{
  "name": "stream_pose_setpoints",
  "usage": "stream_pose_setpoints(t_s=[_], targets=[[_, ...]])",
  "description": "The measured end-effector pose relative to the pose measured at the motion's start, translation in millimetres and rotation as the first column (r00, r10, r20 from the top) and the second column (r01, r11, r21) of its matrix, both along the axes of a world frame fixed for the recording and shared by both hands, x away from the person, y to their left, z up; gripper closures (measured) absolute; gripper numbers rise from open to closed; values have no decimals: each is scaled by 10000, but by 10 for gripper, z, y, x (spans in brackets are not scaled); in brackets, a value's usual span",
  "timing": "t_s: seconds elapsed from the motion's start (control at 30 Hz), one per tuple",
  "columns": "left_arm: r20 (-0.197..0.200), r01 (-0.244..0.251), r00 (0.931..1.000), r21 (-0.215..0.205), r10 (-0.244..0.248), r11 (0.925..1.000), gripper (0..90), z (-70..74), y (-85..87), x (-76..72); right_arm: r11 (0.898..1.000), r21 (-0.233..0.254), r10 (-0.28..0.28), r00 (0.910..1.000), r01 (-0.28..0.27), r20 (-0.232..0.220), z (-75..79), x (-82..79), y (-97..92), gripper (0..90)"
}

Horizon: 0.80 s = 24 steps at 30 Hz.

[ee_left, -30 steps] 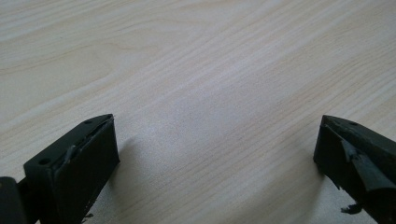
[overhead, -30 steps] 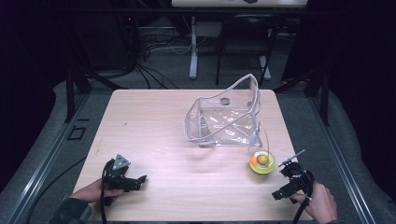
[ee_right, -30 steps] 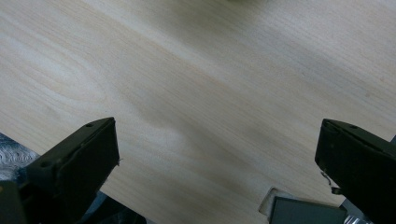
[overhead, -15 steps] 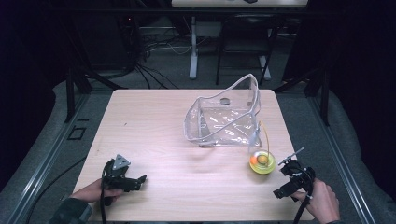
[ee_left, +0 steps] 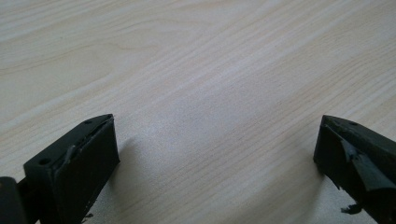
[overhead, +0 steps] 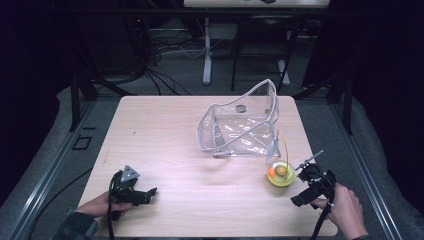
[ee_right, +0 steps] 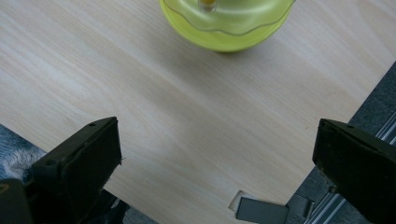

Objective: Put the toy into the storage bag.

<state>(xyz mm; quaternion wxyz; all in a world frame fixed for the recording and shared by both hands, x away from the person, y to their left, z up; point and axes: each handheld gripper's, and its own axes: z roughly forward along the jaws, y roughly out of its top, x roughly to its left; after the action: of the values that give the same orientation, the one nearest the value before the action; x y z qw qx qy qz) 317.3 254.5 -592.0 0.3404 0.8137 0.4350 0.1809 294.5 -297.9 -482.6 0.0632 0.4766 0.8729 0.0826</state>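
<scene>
High view: pale wood table (overhead: 170, 135), dark room.

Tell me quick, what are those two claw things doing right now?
Left gripper: open, holding nothing.
Right gripper: open, holding nothing.

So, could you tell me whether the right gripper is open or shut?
Open: the right gripper has its jaws wide apart over bare table.

**What my surface carries**

I see a pale wood-grain surface (overhead: 165, 140). A clear plastic container (overhead: 240, 125) sits right of its middle, toward the far edge. Just beside it, nearer my right, stands a small yellow-green bowl (overhead: 280, 174) holding something orange and yellow.
</scene>
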Motion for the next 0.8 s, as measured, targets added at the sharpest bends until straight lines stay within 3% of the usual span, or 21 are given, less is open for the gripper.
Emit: stream_pose_setpoints(t_s=[0.2,0.27,0.53,0.67,0.8], targets=[[1,2,10000,-1,-2,10000,0,0,0,0,9997,-61,219,9997,-218,91,144,81,25,0],[1,-2,10000,8,2,10000,0,0,0,0,9998,146,106,9995,-110,302,180,102,50,0],[-2,3,10000,1,-3,10000,0,0,0,0,9975,471,498,9972,-524,559,407,233,159,0],[-1,4,10000,0,-4,10000,0,0,0,0,9966,501,605,9947,-648,833,481,315,236,0],[2,1,10000,-1,-1,10000,0,0,0,0,9941,217,1037,9912,-1058,820,585,403,308,0]])
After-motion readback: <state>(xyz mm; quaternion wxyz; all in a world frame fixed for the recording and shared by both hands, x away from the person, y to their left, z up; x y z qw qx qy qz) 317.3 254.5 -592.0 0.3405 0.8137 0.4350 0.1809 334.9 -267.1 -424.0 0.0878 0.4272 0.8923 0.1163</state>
